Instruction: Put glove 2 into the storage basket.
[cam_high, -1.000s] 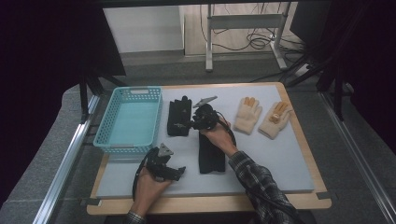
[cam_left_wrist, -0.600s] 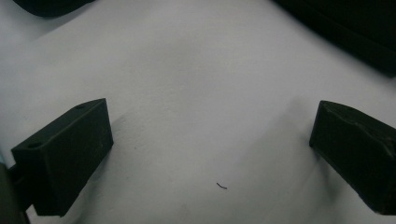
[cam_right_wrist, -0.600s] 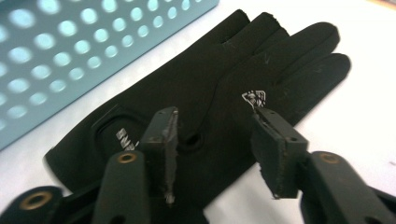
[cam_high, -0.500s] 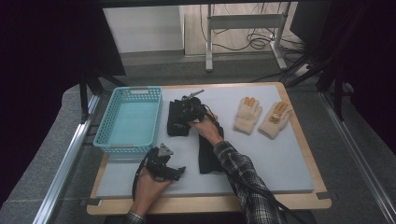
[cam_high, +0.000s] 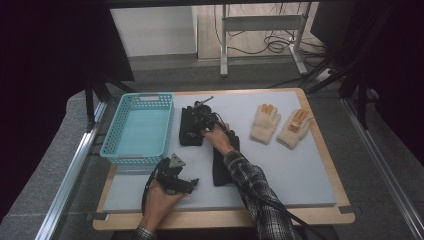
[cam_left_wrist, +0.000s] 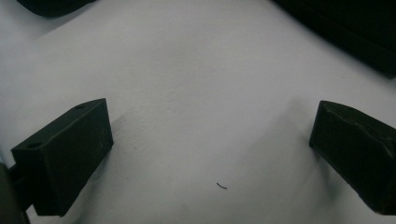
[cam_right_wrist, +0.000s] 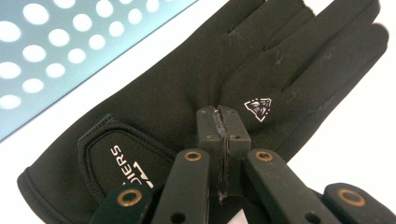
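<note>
A black glove (cam_high: 189, 131) lies flat beside the turquoise basket (cam_high: 137, 129). In the high view my right gripper (cam_high: 201, 116) hovers over that glove. The right gripper view has this glove (cam_right_wrist: 177, 88) with white lettering on its cuff. There my right gripper (cam_right_wrist: 223, 113) is shut, its tips at the glove's palm, and I see no cloth between them. A second black glove (cam_high: 221, 162) lies partly under the right forearm. My left gripper (cam_high: 186, 182) rests low near the table's front. In its own view the left gripper (cam_left_wrist: 210, 140) stands wide open over bare mat.
Two cream gloves (cam_high: 265, 122) (cam_high: 296, 127) lie at the right of the grey mat (cam_high: 300, 175). The basket's perforated wall (cam_right_wrist: 60, 42) sits close to the black glove. A dark glove edge (cam_left_wrist: 355, 32) crosses the left gripper view's top right.
My right gripper has moved left and a little farther away, from over the second black glove to the one beside the basket. The left gripper has stayed in place.
</note>
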